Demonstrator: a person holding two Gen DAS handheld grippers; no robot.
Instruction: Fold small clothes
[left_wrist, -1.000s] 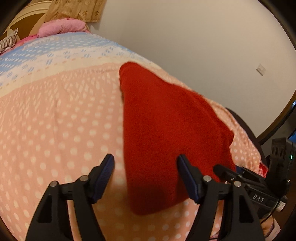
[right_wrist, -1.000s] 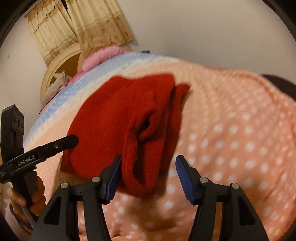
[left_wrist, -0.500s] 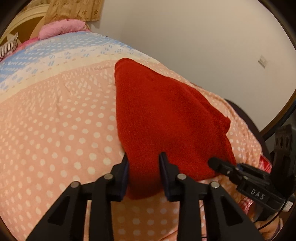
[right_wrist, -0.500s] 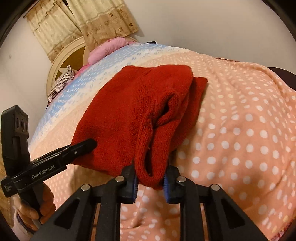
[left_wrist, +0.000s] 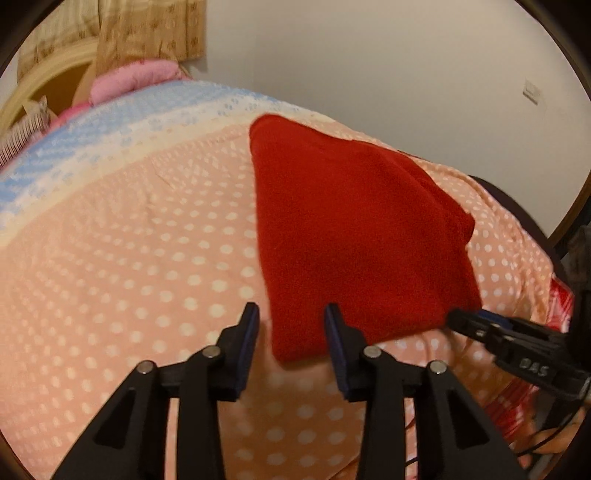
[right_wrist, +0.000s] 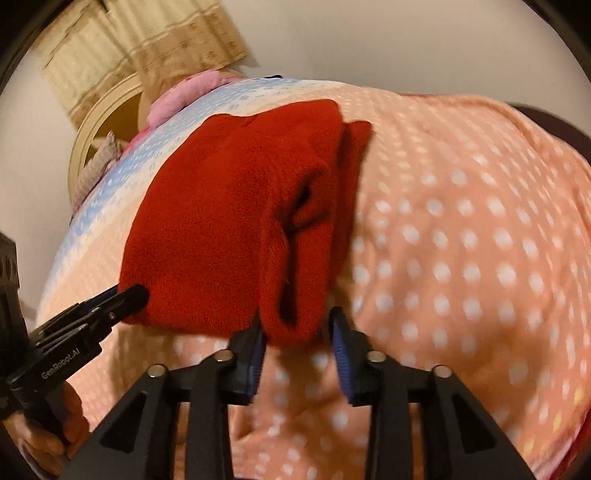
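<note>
A red knitted garment (left_wrist: 354, 236) lies folded on the peach polka-dot bedspread (left_wrist: 129, 258). My left gripper (left_wrist: 291, 328) stands at its near left corner, jaws partly open with the corner between them. In the right wrist view the garment (right_wrist: 229, 221) shows a rolled, folded edge on its right side. My right gripper (right_wrist: 297, 339) stands at that near edge, jaws partly open around the fold's end. The left gripper also shows in the right wrist view (right_wrist: 129, 295), and the right gripper in the left wrist view (left_wrist: 458, 317).
The bedspread has a blue and white band (left_wrist: 92, 147) farther up. A pink pillow (left_wrist: 136, 79) and a cream headboard (right_wrist: 107, 118) are at the far end, with beige curtains (right_wrist: 147, 40) behind. A plain wall (left_wrist: 388, 74) runs along the bed's right side.
Both grippers closed on the garment's near corners half a second ago. Now both have opened partway and let go, and the garment rests on the bed.
</note>
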